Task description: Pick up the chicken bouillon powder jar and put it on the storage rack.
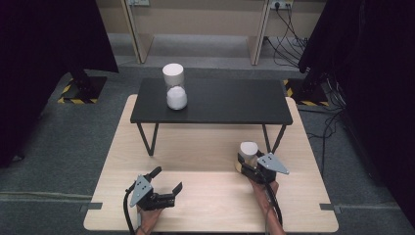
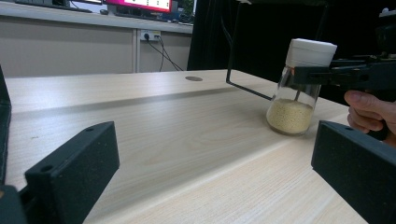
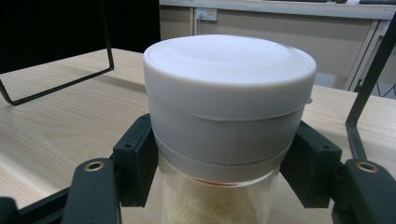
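Observation:
A clear jar (image 1: 248, 152) with a white lid and yellowish grains stands on the right part of the wooden table (image 1: 205, 205). My right gripper (image 1: 249, 161) is shut on the jar (image 3: 229, 93) just below the lid, one black pad (image 3: 137, 161) pressed against each side. The left gripper view shows this jar (image 2: 299, 93) resting on the table with the right gripper (image 2: 303, 74) across its neck. My left gripper (image 1: 167, 179) is open near the front left, jaws wide apart (image 2: 210, 163) and nothing between them. A second jar (image 1: 174, 88) with white contents stands on the black shelf (image 1: 220, 100).
The black shelf stands on thin wire legs (image 1: 147, 139) across the back half of the table. A hand (image 2: 369, 109) holds the right gripper. Black stands with hazard-striped bases (image 1: 80, 90) flank the table on the floor, and cables (image 1: 328, 127) run at the right.

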`<action>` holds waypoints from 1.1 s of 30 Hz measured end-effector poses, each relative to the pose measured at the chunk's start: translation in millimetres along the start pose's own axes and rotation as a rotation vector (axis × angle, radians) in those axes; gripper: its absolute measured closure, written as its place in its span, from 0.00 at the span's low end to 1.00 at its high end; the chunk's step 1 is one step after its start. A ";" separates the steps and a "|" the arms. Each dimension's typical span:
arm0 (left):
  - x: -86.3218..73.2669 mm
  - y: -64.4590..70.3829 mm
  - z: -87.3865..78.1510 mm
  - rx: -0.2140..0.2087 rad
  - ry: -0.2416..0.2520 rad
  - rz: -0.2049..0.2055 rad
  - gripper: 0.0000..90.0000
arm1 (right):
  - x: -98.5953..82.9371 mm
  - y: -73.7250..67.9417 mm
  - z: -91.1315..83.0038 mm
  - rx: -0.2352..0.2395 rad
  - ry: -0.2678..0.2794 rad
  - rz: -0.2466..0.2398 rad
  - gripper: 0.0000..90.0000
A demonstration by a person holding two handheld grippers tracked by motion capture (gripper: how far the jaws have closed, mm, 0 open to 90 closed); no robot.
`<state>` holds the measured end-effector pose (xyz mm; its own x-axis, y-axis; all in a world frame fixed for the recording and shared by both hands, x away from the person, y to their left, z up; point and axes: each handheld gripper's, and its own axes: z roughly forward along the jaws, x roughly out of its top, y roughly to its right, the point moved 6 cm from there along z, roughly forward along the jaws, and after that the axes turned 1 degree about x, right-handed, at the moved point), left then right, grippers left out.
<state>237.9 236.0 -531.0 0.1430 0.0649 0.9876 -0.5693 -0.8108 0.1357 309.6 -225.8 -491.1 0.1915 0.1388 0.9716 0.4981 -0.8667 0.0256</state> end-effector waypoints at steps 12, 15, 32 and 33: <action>0.4 0.2 0.4 0.003 -0.006 0.002 0.00 | 5.5 1.1 -9.6 0.008 0.004 0.016 0.39; 0.4 0.4 0.5 0.004 -0.006 0.003 0.00 | 10.4 1.6 -12.2 0.015 0.005 0.018 0.39; 0.8 0.9 1.1 0.006 -0.011 0.003 0.00 | 39.3 -0.9 -31.5 0.052 0.027 0.008 0.39; 0.8 1.0 1.2 0.006 -0.012 0.003 0.00 | 41.8 -1.7 -32.6 0.057 0.029 0.006 0.39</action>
<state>238.4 234.6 -530.1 0.1506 0.0552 0.9871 -0.5649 -0.8145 0.1318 289.1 -234.1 -442.8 0.1701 0.1191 0.9782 0.5444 -0.8388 0.0074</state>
